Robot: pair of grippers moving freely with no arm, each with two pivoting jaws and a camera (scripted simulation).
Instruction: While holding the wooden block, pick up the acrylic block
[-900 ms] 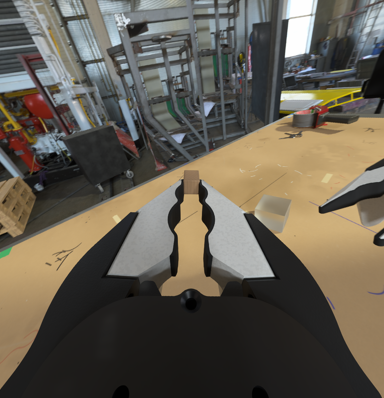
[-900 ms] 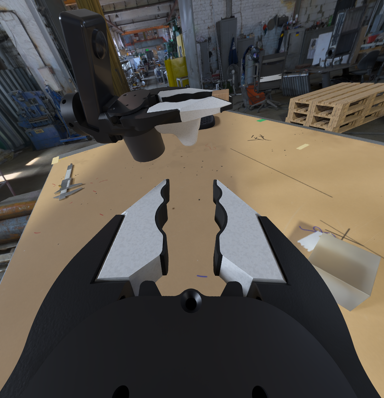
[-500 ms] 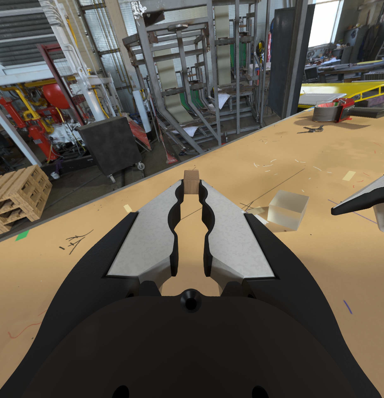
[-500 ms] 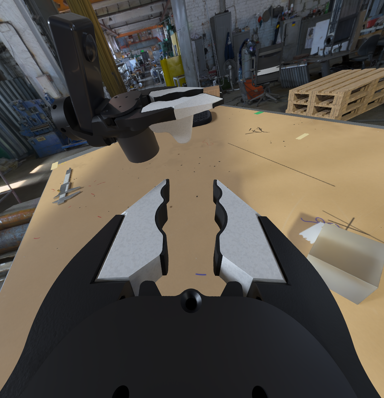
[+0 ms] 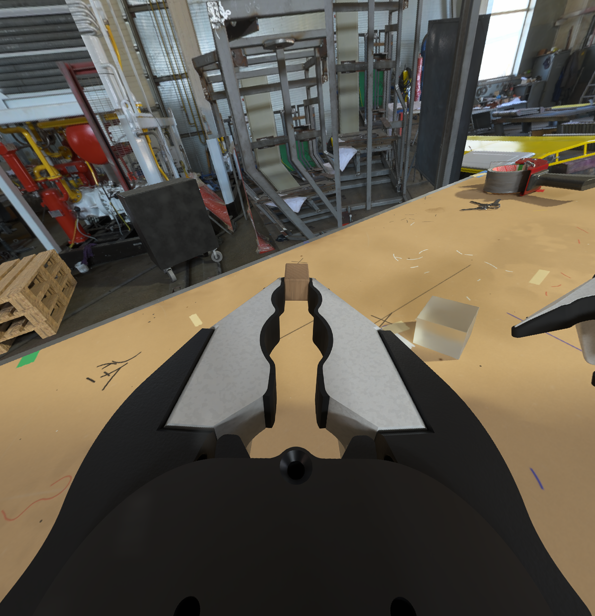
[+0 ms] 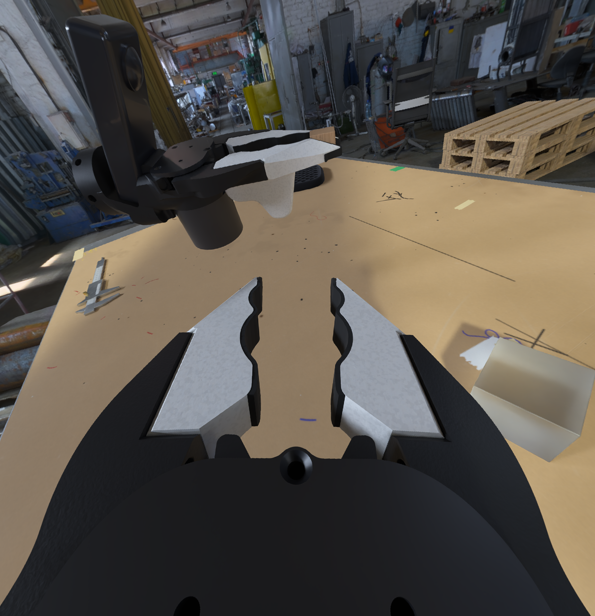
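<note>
The left gripper point(image 5: 296, 286) is clamped on the wooden block point(image 5: 296, 281) at its fingertips, held above the table point(image 5: 89, 433) near its far edge. The right gripper point(image 6: 296, 286) has its jaws apart with nothing between them, above bare table. The acrylic block point(image 6: 536, 396) rests on the table just right of the right gripper. A caliper point(image 6: 96, 290) lies by the left edge.
</note>
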